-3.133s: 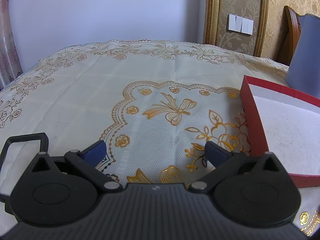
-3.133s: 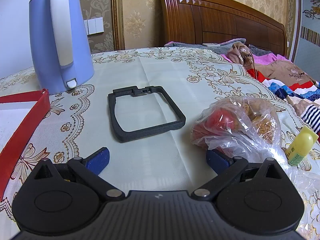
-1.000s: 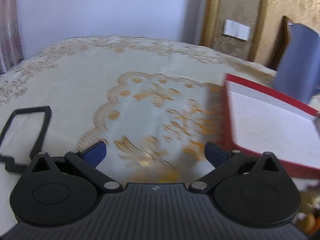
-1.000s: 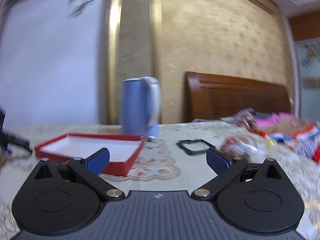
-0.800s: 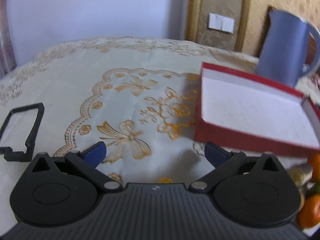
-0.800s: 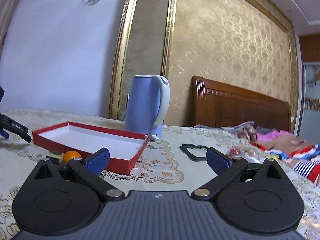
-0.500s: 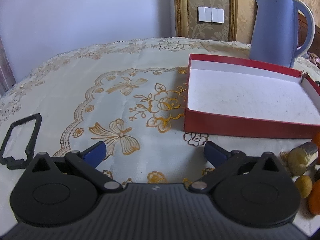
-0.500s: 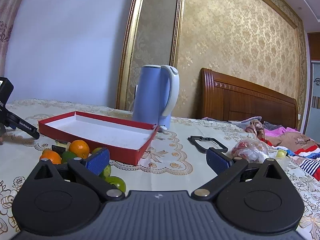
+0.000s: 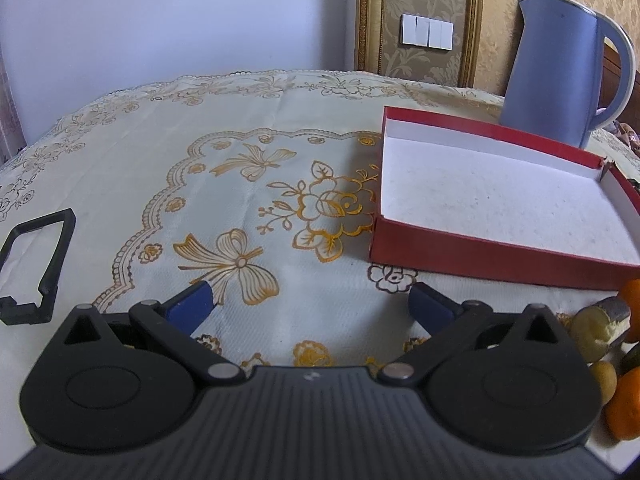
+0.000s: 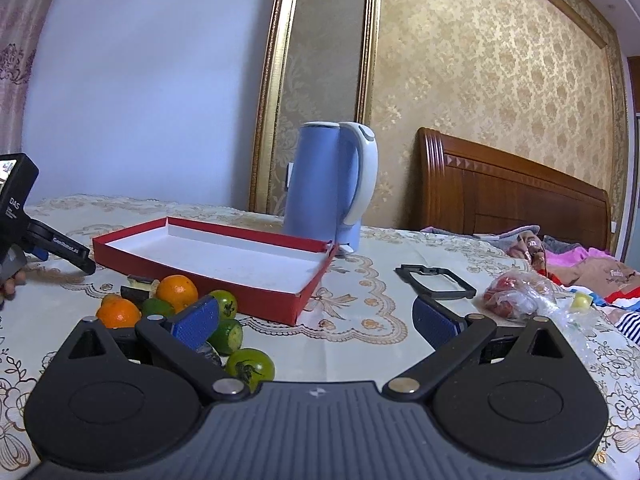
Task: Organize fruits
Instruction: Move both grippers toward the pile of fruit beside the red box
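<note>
Two oranges (image 10: 177, 287), three green fruits (image 10: 250, 363)

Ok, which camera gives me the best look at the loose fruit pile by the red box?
The right wrist view: the fruit pile lies in front of the red box, with oranges and green fruits visible, though the right gripper, open, hides some. The left wrist view catches only a few pieces cut off at its right edge, beyond the open left gripper.

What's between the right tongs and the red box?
Right wrist view: loose fruit, oranges and green citrus, lies on the tablecloth between the open right tongs and the shallow red cardboard box.
</note>
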A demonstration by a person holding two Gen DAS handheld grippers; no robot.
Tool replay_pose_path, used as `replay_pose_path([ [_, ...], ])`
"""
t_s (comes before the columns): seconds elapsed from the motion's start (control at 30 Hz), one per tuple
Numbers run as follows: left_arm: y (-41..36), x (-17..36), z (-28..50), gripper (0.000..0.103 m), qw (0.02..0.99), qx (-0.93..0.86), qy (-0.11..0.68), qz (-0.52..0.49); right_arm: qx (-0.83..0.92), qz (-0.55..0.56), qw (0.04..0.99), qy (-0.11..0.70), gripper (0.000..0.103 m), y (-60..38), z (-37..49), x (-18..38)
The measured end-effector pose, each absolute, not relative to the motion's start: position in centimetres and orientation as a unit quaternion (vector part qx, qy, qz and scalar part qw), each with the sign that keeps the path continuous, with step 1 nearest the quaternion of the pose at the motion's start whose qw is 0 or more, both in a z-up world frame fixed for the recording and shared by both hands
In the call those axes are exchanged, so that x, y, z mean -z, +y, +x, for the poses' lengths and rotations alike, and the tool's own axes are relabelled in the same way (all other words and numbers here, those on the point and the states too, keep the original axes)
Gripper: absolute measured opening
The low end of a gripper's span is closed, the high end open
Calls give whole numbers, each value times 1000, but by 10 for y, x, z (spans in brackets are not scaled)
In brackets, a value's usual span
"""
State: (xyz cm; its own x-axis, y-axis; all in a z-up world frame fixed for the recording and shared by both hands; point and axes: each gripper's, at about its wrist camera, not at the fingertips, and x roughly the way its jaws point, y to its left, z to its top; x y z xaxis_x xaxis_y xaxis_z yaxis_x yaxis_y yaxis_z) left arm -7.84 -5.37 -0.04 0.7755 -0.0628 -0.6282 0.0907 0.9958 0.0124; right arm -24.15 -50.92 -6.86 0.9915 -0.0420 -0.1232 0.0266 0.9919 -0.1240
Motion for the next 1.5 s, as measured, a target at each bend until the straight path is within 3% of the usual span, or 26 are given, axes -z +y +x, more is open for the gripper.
replay_pose_path([
  [0.17, -54, 0, -79, 103, 942, 43, 332, 21, 11, -56, 996, 63, 103, -511, -246, 69],
  [0.2, -53, -1, -80, 95, 943, 45, 329, 19, 9, -57, 996, 66, 103, -511, -246, 69],
  [0.23, -52, -2, -84, 57, 947, 49, 316, 21, 8, -59, 996, 67, 103, -511, -246, 69],
  [0.3, -53, -6, -95, 13, 955, 33, 293, 39, 9, -62, 996, 65, 103, -511, -246, 68],
  [0.33, -52, -7, -98, 12, 954, 32, 295, 42, 10, -64, 996, 64, 103, -512, -247, 68],
  [0.4, -48, -10, -103, 16, 948, 59, 311, 35, 7, -64, 996, 68, 103, -513, -246, 67],
  [0.47, -49, -15, -115, 49, 948, 66, 306, 48, 6, -67, 994, 82, 103, -513, -243, 69],
  [0.5, -50, -18, -123, 90, 951, 64, 296, 54, 1, -66, 993, 93, 103, -513, -242, 69],
  [0.53, -50, -22, -130, 101, 956, 63, 281, 57, -9, -61, 993, 105, 103, -514, -241, 70],
  [0.83, -60, -54, -182, 102, 972, 106, 206, 44, -29, -87, 982, 163, 101, -497, -220, 83],
  [0.87, -62, -56, -188, 102, 972, 111, 202, 49, -24, -89, 982, 165, 87, -497, -219, 83],
  [0.9, -65, -57, -191, 103, 972, 115, 199, 53, -21, -85, 981, 174, 64, -500, -215, 82],
  [0.93, -67, -58, -194, 103, 972, 118, 195, 56, -28, -74, 980, 184, 57, -504, -212, 81],
  [1.27, -78, -60, -209, 103, 968, 149, 190, 61, -53, -78, 973, 209, 56, -489, -200, 82],
  [1.4, -82, -59, -213, 103, 967, 158, 190, 62, -57, -76, 971, 220, 36, -486, -193, 88],
  [1.5, -86, -58, -217, 103, 965, 164, 193, 63, -56, -85, 971, 217, 33, -483, -192, 89],
])
